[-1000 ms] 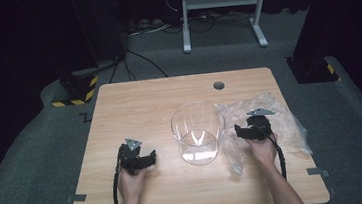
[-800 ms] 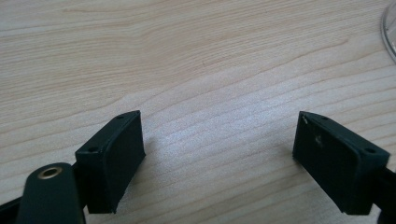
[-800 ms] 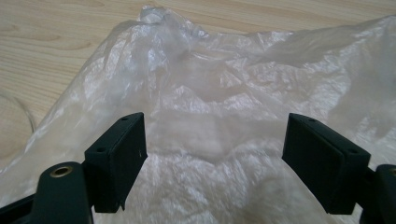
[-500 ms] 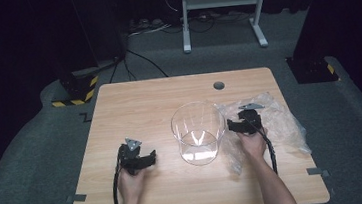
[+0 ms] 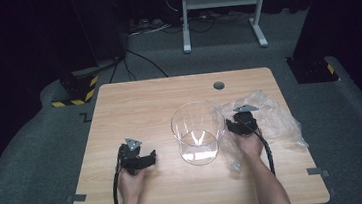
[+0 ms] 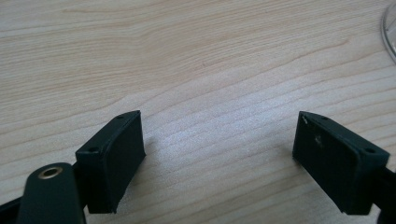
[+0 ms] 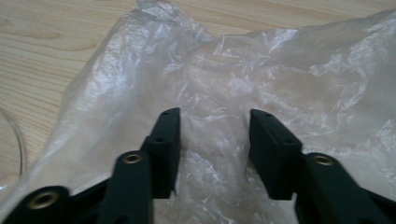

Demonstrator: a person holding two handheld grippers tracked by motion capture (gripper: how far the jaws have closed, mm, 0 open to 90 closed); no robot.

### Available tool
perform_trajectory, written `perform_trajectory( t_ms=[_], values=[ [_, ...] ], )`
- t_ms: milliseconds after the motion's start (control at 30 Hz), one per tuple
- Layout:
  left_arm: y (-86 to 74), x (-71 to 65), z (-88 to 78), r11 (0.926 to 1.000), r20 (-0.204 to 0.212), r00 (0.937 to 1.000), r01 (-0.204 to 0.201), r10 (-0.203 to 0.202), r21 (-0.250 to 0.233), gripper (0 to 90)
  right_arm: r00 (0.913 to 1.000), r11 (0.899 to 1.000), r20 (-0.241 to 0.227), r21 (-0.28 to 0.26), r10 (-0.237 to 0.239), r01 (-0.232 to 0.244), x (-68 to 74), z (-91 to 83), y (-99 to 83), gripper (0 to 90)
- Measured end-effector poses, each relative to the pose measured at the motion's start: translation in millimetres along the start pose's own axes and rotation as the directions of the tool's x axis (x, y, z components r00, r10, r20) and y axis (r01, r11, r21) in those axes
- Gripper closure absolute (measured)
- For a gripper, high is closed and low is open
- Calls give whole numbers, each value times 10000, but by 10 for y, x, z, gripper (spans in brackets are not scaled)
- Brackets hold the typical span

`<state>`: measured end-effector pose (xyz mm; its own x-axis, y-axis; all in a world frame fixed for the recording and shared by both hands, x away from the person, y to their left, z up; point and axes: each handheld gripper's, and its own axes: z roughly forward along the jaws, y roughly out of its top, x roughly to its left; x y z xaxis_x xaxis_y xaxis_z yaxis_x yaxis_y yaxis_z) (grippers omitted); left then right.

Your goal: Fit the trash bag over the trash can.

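Note:
A crumpled clear plastic bag lies on the wooden table, right of a clear round container that stands upright at the middle. My right gripper rests on the bag's left part, close to the container. In the right gripper view its jaws stand half apart with a raised fold of the bag between them; they have just been closing, and the pads do not visibly pinch the film. My left gripper lies low on bare wood left of the container, open with nothing between its fingers.
The container's rim shows at the top right edge of the left gripper view and at the left edge of the right gripper view. A round cable hole sits near the table's far edge. A metal stand is on the floor beyond.
My right gripper has shifted left across the bag toward the container and sunk a little. Its jaws stand narrower than before. The left gripper has stayed put.

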<state>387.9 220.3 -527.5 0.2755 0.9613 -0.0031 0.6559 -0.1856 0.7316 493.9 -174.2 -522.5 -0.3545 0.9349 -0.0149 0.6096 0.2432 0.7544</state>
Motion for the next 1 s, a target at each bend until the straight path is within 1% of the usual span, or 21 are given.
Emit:
perform_trajectory(
  t_ms=[33, 133, 167, 200, 233, 267, 300, 333, 400, 433, 533, 667, 733, 800, 867, 1000],
  values=[
    [2, 0, 2, 10000, -16, 10000, -8, 8, -4, 165, 10000, 10000, -1, -66, -13, 13, -2, -11, -13, 638],
    [8, -2, 10, 10000, -16, 10000, 35, -35, -6, 165, 10000, 9999, 38, -124, -32, 32, -8, -30, -32, 721],
    [8, -2, 10, 10000, -16, 10000, 35, -35, -6, 165, 9999, 9999, 49, -139, -101, 101, -12, -37, -38, 742],
    [9, -3, 10, 10000, -19, 10000, 37, -37, -6, 165, 9999, 9999, 49, -139, -101, 101, -12, -37, -38, 742],
    [9, -2, 10, 10000, -16, 10000, 34, -34, -4, 165, 9999, 9998, 61, -143, -146, 147, -15, -47, -48, 780],
    [9, -3, 10, 10000, -17, 10000, 37, -38, -4, 165, 9999, 9998, 61, -143, -146, 147, -15, -47, -48, 780],
    [9, -3, 10, 10000, -17, 10000, 37, -37, -4, 165, 9996, 9996, 107, -139, -260, 262, -18, -50, -51, 808],
    [9, -3, 10, 10000, -17, 10000, 36, -36, -3, 165, 9996, 9996, 107, -139, -260, 262, -18, -50, -51, 808],
    [9, -2, 10, 10000, -18, 10000, 37, -37, -3, 165, 9985, 9986, 189, -89, -517, 519, -2, -51, -47, 846],
    [9, -2, 10, 10000, -17, 10000, 35, -35, -3, 165, 9985, 9986, 189, -89, -517, 519, -2, -51, -47, 846],
    [9, -2, 10, 10000, -16, 10000, 37, -37, -4, 165, 9962, 9965, 246, -6, -837, 838, 23, -54, -39, 871],
    [9, -2, 10, 10000, -17, 10000, 35, -35, -5, 165, 9956, 9957, 164, 69, -926, 925, 23, -73, -45, 887],
    [9, -3, 10, 10000, -17, 10000, 37, -37, -5, 165, 9965, 9965, -43, 102, -832, 832, -3, -92, -53, 896],
    [9, -2, 10, 10000, -17, 10000, 36, -36, -6, 165, 9965, 9965, -99, 113, -829, 830, -13, -101, -58, 897],
    [9, -2, 10, 10000, -19, 10000, 36, -36, -4, 165, 9965, 9969, -265, 38, -788, 789, -26, -143, -78, 898],
    [9, -2, 10, 10000, -16, 10000, 36, -36, -3, 165, 9964, 9973, -430, -89, -732, 728, -58, -190, -82, 898]
  ],
)
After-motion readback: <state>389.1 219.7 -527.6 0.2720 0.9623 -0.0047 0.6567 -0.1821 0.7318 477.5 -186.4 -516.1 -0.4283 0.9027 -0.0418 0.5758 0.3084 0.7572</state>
